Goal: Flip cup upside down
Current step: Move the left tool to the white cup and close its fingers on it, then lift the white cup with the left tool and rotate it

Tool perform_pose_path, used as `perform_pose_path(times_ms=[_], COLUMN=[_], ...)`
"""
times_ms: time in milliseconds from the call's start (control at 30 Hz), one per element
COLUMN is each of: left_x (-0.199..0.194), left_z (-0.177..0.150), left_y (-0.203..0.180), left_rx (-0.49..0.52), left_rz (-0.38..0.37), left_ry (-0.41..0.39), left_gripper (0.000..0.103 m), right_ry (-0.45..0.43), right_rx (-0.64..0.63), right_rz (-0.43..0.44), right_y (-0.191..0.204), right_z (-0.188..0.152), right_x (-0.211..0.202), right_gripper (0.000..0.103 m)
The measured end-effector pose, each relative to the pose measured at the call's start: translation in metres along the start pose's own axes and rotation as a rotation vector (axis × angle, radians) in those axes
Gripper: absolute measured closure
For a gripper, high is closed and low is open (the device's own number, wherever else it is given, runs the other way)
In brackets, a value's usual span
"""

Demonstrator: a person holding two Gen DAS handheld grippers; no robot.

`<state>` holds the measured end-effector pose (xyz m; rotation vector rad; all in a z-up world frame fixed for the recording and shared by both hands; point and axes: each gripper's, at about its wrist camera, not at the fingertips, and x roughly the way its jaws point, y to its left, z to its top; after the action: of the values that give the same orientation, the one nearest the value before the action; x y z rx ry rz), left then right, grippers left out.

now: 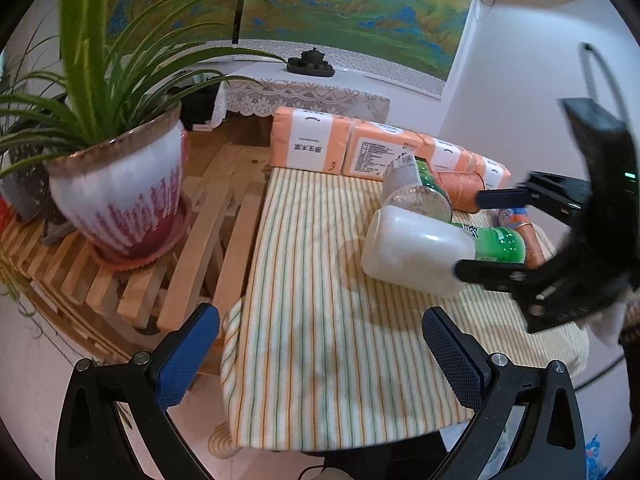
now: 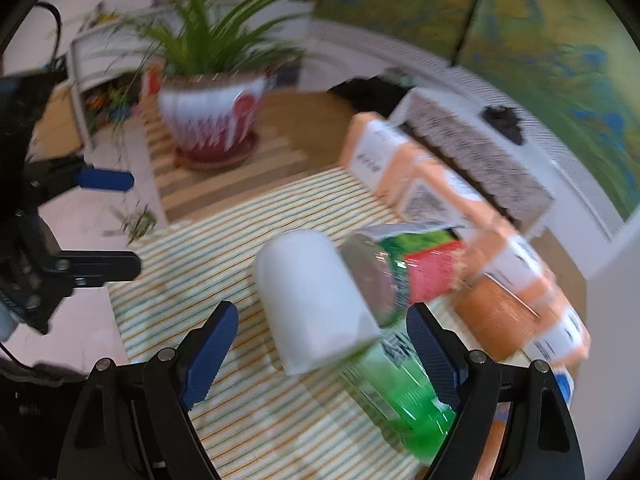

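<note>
Cup (image 2: 310,300), white, lies tilted on the striped cloth (image 1: 320,320), leaning against a green bottle (image 2: 404,392), closed end toward the far left. Right gripper (image 2: 320,340), jaws spread and empty, straddles it, apparently for a turning grasp. Left gripper (image 1: 320,344) hovers open, near edge, idle.

A large landscape mural (image 1: 340,4) in greens, blues and yellows covered the back wall, bordered below by a patterned grey band. Beneath it stood a low cabinet draped in a lace cloth (image 1: 296,94), carrying a dark tea set (image 1: 311,62). White wall (image 1: 516,92) adjoined on the right. A slatted wooden bench (image 1: 132,280) supported a potted plant (image 1: 120,196). The floor (image 1: 36,360) was pale.
</note>
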<state>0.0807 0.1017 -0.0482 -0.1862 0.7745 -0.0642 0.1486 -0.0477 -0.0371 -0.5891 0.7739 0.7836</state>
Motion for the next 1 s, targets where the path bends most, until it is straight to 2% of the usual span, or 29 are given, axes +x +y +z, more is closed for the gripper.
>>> perform_pose_path(times_ms=[100,300,533,633,1000], left_x=[-0.005,-0.013,-0.019,-0.022,-0.029], left_z=[-0.005,-0.011,-0.015,-0.016,-0.019], left_y=[0.006,0.016,0.021,0.024,0.030], left_rx=[-0.012,-0.041,-0.062,-0.074,-0.089], left_rz=[-0.001,-0.003,-0.012,-0.009,0.004], left_ry=[-0.003,-0.004,-0.007,-0.010,-0.014], left_gripper=[0.000,0.000,0.000,0.000,0.000], right_ry=[0.058,0.128,0.191,0.191,0.154], right_rx=[-0.056,-0.143,-0.231,-0.255,-0.214], right_rz=[0.026,0.015,-0.009,-0.049,-0.003], right_y=[0.006,0.013,0.024,0.027,0.042], right_z=[0.009,0.016,0.019,0.019,0.029], right_x=[0.018,0.039,0.059,0.063,0.052], right_gripper=[0.020,0.021,0.029,0.033,0.034])
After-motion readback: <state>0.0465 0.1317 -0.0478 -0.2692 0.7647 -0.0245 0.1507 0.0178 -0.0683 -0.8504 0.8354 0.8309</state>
